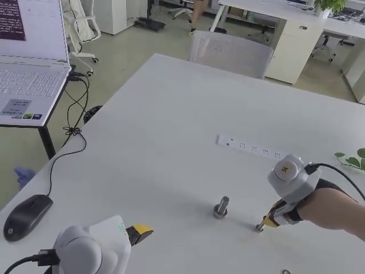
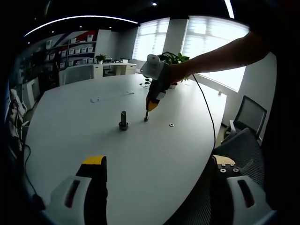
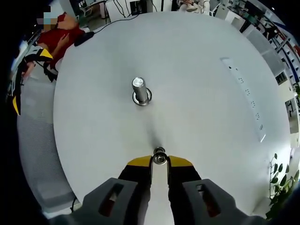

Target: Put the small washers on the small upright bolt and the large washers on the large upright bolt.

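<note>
The large upright bolt (image 1: pixel 221 206) (image 3: pixel 139 90) stands mid-table with washers stacked at its base. To its right is the small upright bolt (image 1: pixel 260 227) (image 2: pixel 146 116). My right gripper (image 1: pixel 267 221) (image 3: pixel 160 164) points down at it, jaws nearly together on a small washer (image 3: pixel 160 158) right at the bolt's top. One loose washer (image 2: pixel 171 124) (image 1: pixel 286 272) lies flat on the table beyond the small bolt. My left gripper (image 2: pixel 159 161) (image 1: pixel 138 233) hovers near the table's front edge, jaws wide open with nothing between them.
A white power strip (image 1: pixel 251 146) lies behind the bolts. A black mouse (image 1: pixel 27 215) with its cable sits at the table's left edge, a laptop (image 1: pixel 28 68) on a side desk. Plant leaves (image 1: pixel 353 160) reach in at the right.
</note>
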